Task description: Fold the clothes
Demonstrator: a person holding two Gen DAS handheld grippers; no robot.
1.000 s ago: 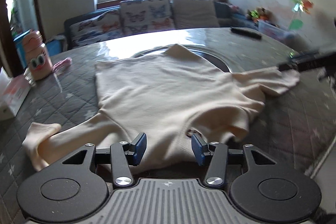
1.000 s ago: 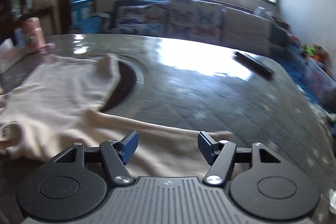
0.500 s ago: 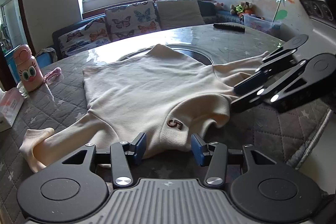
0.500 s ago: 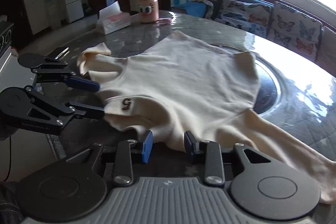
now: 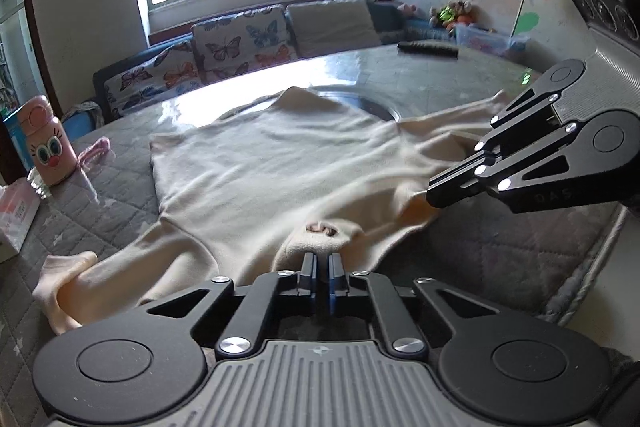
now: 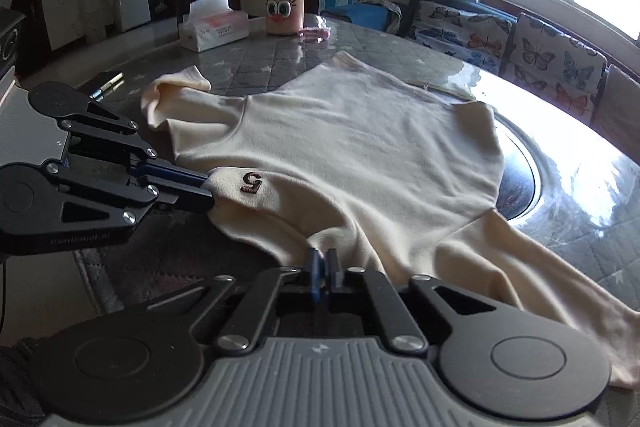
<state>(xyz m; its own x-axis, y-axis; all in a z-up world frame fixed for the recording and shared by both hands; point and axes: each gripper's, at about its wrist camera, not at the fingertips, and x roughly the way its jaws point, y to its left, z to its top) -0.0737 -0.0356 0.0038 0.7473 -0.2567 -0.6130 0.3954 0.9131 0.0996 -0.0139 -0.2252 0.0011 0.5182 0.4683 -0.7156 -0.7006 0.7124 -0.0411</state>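
Observation:
A cream long-sleeved sweater point(image 5: 280, 167) point(image 6: 360, 131) lies spread flat on the round table, its collar towards me, with a brown "5" patch point(image 6: 252, 183). My left gripper point(image 5: 320, 261) point(image 6: 210, 193) is closing on the collar just below the patch, with cloth pinched between its pads. My right gripper point(image 6: 322, 257) point(image 5: 430, 193) is closing on the sweater's near edge by the right shoulder, also with cloth between its pads. Both sleeves trail outwards, the left one point(image 5: 68, 287) bunched at its cuff.
A pink bottle point(image 6: 284, 3) and a tissue box point(image 6: 212, 27) stand at the table's far left. A dark remote point(image 5: 428, 49) lies at the far side. The grey quilted table cover point(image 5: 520, 247) ends close to my grippers. A butterfly-print sofa point(image 5: 240, 43) stands behind.
Both grippers went from open to shut on the sweater's near edge. The right gripper swung from the sleeve round to the collar side. The collar is now pulled up slightly.

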